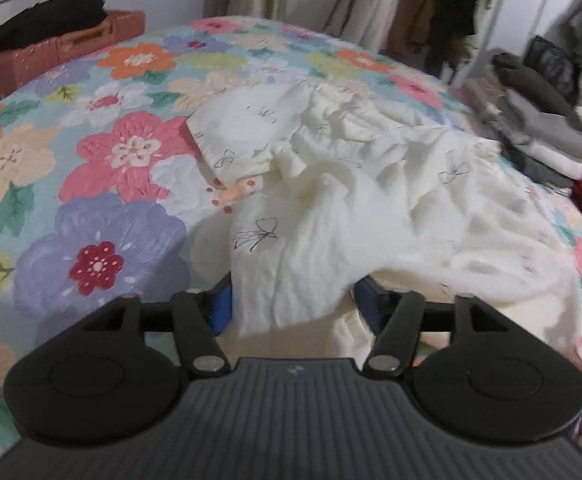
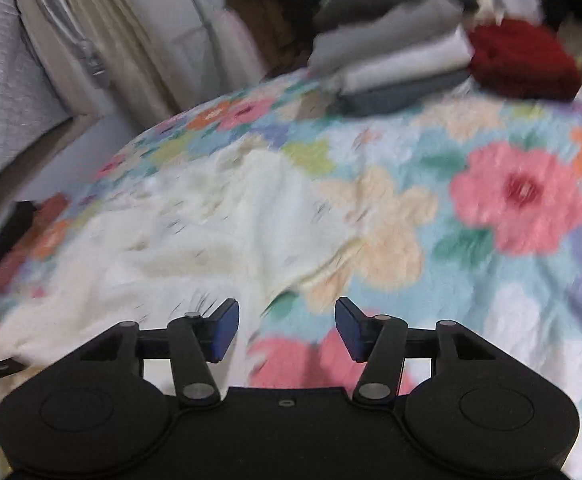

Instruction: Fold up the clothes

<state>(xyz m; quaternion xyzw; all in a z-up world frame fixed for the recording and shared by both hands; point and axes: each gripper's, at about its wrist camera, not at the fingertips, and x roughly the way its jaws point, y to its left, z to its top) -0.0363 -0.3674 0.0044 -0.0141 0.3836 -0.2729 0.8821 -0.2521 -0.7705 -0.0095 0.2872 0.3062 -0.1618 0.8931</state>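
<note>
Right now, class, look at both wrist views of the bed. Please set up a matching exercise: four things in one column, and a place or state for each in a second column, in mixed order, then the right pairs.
Things:
1. cream bow-print garment
2. left gripper
3. right gripper
4. dark red folded cloth

Places or states:
A. jaws apart, nothing between them
B. crumpled on the floral bedspread
C. beside the folded stack of grey and white clothes
D. cream fabric draped between its jaws

Pairs: 1-B, 2-D, 3-A, 4-C
</note>
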